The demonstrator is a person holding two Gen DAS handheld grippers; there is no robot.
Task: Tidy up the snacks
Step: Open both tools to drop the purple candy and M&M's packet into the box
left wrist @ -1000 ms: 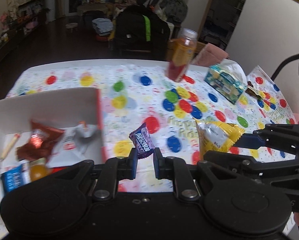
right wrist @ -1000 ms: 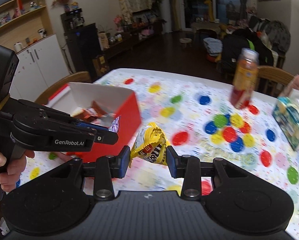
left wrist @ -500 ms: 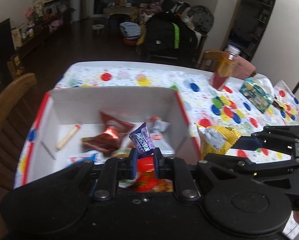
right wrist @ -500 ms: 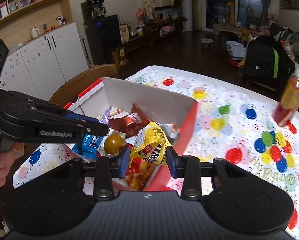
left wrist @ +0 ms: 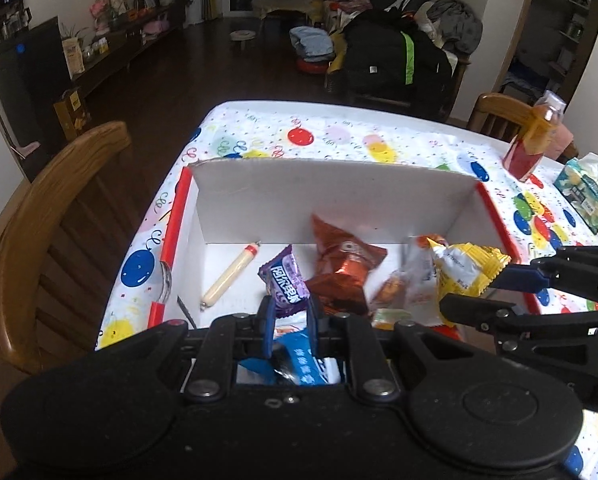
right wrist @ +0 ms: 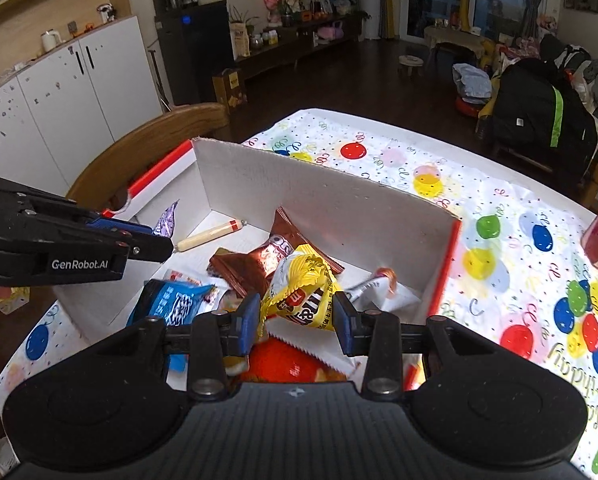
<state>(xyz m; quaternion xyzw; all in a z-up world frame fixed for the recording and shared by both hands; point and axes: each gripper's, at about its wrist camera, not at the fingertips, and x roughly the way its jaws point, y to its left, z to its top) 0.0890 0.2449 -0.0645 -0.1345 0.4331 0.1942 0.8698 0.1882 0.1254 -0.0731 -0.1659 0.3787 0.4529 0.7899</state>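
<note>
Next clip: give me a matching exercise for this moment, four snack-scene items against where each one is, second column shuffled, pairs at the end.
Items:
1. purple candy packet
2. yellow M&M's bag
3. sausage stick
4. drink bottle

Places:
A. standing on the tablecloth, outside the box
B. held in the left gripper
C. lying on the floor of the box
D. held in the right gripper

Pairs: 1-B, 2-D, 3-C, 4-A

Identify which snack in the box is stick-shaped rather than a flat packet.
The sausage stick, pale with a red tip, lying loose on the box floor near the left wall. Every other snack in there is a crinkled packet.
</note>
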